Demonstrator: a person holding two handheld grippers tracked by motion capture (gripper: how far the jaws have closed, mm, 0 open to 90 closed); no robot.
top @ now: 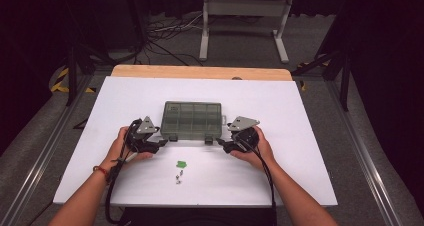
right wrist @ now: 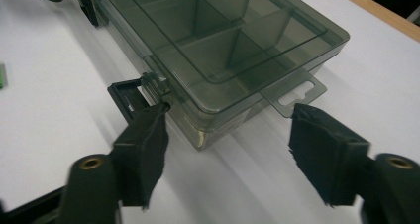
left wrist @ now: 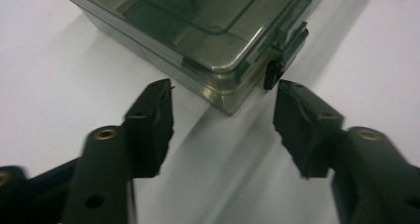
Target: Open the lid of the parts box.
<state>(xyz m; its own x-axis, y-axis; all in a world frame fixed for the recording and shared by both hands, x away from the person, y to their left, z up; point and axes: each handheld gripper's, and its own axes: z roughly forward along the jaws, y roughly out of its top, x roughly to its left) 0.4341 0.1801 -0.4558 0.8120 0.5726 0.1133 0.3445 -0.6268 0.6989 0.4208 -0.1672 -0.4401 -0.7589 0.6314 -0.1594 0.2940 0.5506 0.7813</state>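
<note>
A shallow rectangular organizer box [top: 192, 120] of smoky, translucent grey-green plastic is lying flat near the middle of the white desk [top: 300, 136]. Its lid is sitting closed, and thin internal walls are showing through it, dividing the interior into small square compartments. The corners are rounded and glossy, catching soft highlights. Along the near long edge, two small black latches are projecting; the right latch [right wrist: 130, 99] is standing flipped outward from the wall, while the left latch [left wrist: 272, 71] is hanging against the box's corner. A thin flat hang tab [right wrist: 293, 91] with a slot is jutting from the right-hand short end.

The left tongs [left wrist: 223, 110] are flanking the box's near left corner, their matte black, rough-edged pads standing apart and not pressing on the plastic. The right tongs [right wrist: 228, 130] are straddling the near right corner, also apart, with one pad's tip lying just beside the opened latch; whether it is touching cannot be told. Each of the tongs is being gripped in a hand, with a grey three-cornered plate on top and a black cable trailing back.

Nearer the person, a small green piece [top: 181, 163] and a few tiny metallic screws [top: 178, 177] are lying on the smooth desk surface, whose far edge is showing a pale wooden strip [top: 200, 72].
</note>
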